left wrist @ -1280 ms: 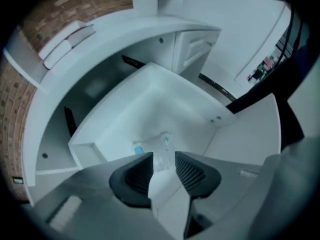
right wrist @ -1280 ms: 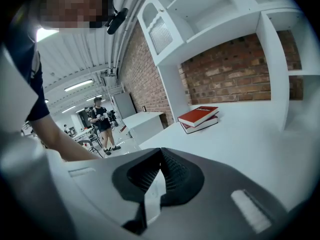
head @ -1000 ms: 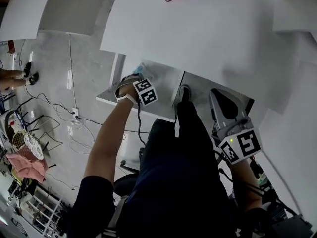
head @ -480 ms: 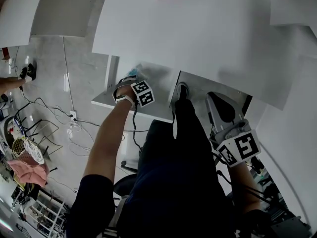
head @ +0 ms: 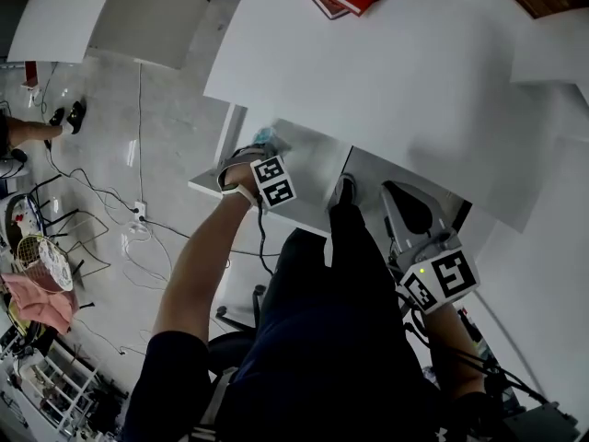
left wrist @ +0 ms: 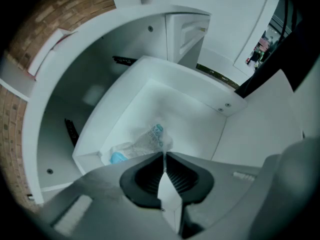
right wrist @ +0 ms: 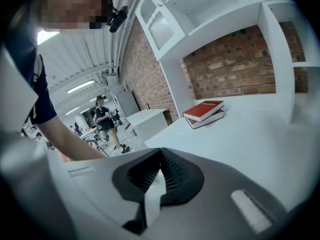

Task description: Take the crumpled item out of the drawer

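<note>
Plastic wrapper (left wrist: 140, 145) | diagonal, blue end down-left | left tool (left wrist: 164, 154) just closed on it

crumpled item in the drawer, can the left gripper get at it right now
Yes, it looks so: the drawer is open, nothing covers the crumpled item, and the left gripper, pointing down into it, has just been closing its jaws and seems to pinch the item's upper edge.

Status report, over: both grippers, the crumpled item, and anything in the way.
Left gripper, jaws just closed on crumpled wrapper at the open drawer. Right gripper shut, empty, over desk. Nothing blocking.
</note>
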`<state>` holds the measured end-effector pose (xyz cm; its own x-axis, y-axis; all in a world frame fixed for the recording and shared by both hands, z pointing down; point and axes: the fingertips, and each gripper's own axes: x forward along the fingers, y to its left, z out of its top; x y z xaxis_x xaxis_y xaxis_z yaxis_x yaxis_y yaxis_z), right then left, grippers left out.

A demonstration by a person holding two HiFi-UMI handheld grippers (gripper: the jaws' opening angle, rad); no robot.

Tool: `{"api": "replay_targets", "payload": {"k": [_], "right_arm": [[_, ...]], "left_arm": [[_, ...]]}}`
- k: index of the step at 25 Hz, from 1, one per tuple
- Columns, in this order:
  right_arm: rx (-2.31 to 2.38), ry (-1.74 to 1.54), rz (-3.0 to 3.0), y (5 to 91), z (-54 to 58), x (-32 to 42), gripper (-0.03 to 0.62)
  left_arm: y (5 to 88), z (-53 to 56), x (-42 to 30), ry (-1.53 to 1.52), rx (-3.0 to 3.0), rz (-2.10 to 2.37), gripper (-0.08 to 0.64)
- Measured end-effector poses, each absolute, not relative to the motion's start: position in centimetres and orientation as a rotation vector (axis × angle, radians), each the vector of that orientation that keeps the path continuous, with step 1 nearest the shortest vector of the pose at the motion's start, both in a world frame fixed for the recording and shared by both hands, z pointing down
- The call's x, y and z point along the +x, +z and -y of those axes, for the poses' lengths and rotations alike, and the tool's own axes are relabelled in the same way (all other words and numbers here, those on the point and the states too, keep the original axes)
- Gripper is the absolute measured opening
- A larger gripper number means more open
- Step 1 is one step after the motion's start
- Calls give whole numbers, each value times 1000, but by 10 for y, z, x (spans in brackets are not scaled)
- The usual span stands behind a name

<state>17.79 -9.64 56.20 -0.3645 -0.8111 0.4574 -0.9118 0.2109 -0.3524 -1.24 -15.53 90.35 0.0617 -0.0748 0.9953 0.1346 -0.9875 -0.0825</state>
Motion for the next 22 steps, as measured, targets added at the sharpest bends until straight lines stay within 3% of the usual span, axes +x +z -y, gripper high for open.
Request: {"api": "replay_targets", "payload": {"k": [10, 22], "right_arm": [[1490, 735, 2461, 530, 92, 133, 3], [1426, 656, 2542, 493, 108, 102, 2]], "left_arm": [[785, 148, -10, -1720, -2422, -339, 20], [569, 148, -15, -1102, -2635, -931, 20]]}}
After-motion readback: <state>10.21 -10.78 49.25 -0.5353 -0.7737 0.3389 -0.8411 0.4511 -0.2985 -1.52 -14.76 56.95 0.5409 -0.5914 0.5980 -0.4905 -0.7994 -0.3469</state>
